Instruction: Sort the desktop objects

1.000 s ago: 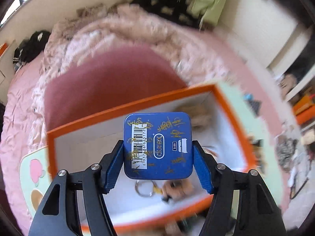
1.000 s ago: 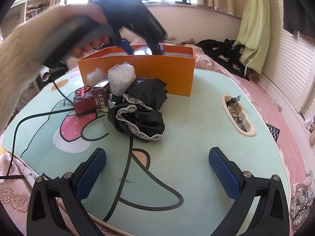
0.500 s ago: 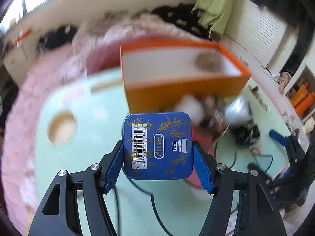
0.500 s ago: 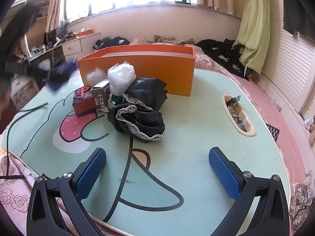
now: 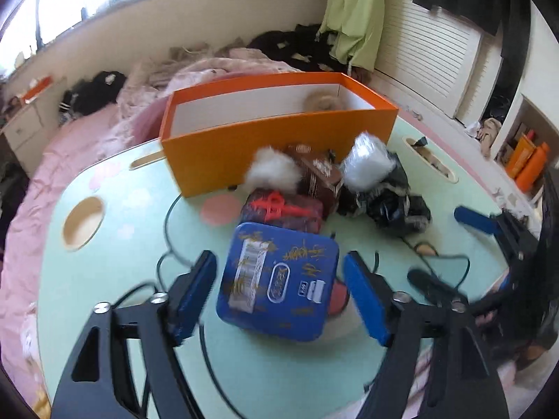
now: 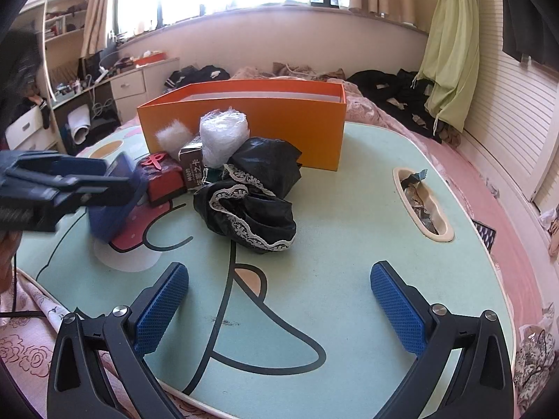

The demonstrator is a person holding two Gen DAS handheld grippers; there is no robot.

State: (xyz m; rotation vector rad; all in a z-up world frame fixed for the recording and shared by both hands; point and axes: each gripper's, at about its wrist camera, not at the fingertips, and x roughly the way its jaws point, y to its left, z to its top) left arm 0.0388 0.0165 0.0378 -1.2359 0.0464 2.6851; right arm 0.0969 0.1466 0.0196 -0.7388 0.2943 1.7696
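Blue pads of the left gripper (image 5: 279, 286) stand clear of a blue tin (image 5: 277, 281) on both sides — its jaws have just been opening, and the tin, tilted and blurred, sits between them low in the left wrist frame, over the mint-green cartoon table (image 5: 115, 244); whether it rests on the table cannot be told. Seen from the right wrist camera, the same tin (image 6: 113, 200) shows at the left edge beside the left gripper's dark frame. Right gripper (image 6: 279, 300) hangs wide open and empty above the table's near edge, at the bottom of its own frame. Just beyond the tin lies a dark red box with a red clip (image 5: 284, 209), then a brown carton (image 5: 318, 171), a white fluffy ball (image 5: 274, 171), a clear plastic bundle (image 5: 367, 164) and black lace-trimmed fabric (image 6: 251, 209) — all clustered mid-frame. Behind them stands an open orange box (image 5: 279, 143), and farther back a pink bedspread (image 5: 87, 132).
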